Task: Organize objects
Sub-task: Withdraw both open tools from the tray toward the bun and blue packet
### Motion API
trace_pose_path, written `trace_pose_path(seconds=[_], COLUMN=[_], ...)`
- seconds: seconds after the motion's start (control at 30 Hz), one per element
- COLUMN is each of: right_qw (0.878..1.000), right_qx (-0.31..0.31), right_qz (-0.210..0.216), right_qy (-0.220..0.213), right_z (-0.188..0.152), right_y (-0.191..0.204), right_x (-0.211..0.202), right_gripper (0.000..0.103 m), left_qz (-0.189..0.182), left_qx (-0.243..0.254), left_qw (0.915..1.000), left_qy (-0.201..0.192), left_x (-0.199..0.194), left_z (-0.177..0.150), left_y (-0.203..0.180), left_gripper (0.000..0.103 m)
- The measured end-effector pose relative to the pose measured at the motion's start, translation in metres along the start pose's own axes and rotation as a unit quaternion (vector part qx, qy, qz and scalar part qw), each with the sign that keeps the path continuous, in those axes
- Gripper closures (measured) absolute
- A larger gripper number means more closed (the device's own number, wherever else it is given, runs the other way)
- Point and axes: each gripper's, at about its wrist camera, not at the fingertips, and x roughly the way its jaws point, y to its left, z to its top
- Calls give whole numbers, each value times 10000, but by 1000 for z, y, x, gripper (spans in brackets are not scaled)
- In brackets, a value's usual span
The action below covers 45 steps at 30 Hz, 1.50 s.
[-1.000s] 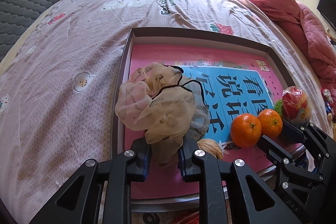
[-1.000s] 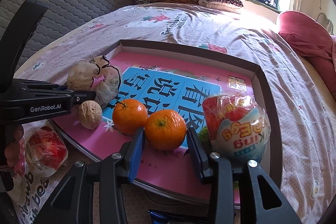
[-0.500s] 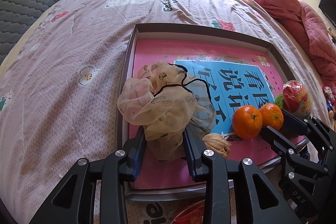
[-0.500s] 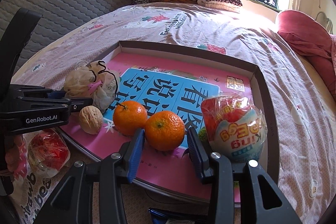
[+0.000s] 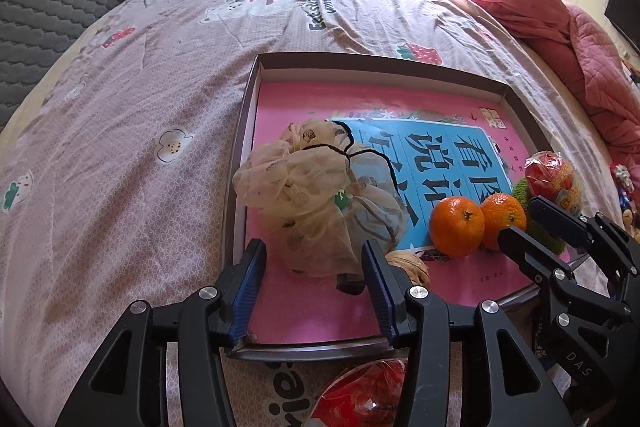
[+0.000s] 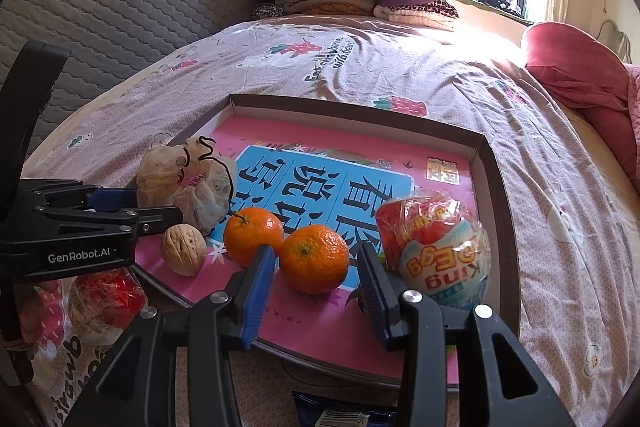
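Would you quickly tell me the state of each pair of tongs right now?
Left tongs: open, straddling the mesh pouch without gripping it.
Right tongs: open, either side of the nearer tangerine, holding nothing.

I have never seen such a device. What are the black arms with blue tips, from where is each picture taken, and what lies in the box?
These are two hand-held grippers, no robot arm. Each carries a camera looking along its fingers, so each picture is one gripper's own view.

The left gripper is open around a mesh pouch, not squeezing it. The right gripper is open around a tangerine.

On the bed sits a shallow box with a pink book inside. On it also lie a second tangerine, a walnut and a wrapped toy egg.
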Motion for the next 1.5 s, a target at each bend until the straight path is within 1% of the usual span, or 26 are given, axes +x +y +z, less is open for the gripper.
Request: trace_pose_path(seconds=[0.1, 0.33, 0.57, 1.1, 1.3, 1.37, 1.4, 1.5], right_qw=[10000, 9999, 9997, 9976, 9959, 9954, 9951, 9944], right_qx=[3, -13, 1, 160, 197, 195, 193, 162], right_qz=[-8, -15, -2, 77, 151, 187, 192, 162], right_qy=[-51, -144, -234, -669, -865, -917, -947, -1032], right_z=[2, 3, 4, 11, 14, 14, 15, 15], right_y=[0, 3, 4, 1, 2, 2, 2, 3], right_x=[-4, -12, -24, -70, -92, -99, -102, -112], right_gripper=[60, 60, 60, 59, 56, 54, 54, 51], left_qz=[60, 106, 122, 219, 229, 248, 272, 272], left_qx=[1, -20, 69, 118, 135, 166, 177, 201], left_qw=[10000, 9998, 9995, 9980, 9971, 9966, 9963, 9955], left_qy=[-45, -187, -301, -575, -709, -764, -792, -883], left_x=[-5, -19, -36, -83, -103, -110, -113, -123], left_z=[1, 0, -3, -15, -18, -20, -21, -24], left_y=[0, 0, -6, -20, -24, -26, -27, -30], left_gripper=[48, 47, 47, 46, 45, 42, 36, 35])
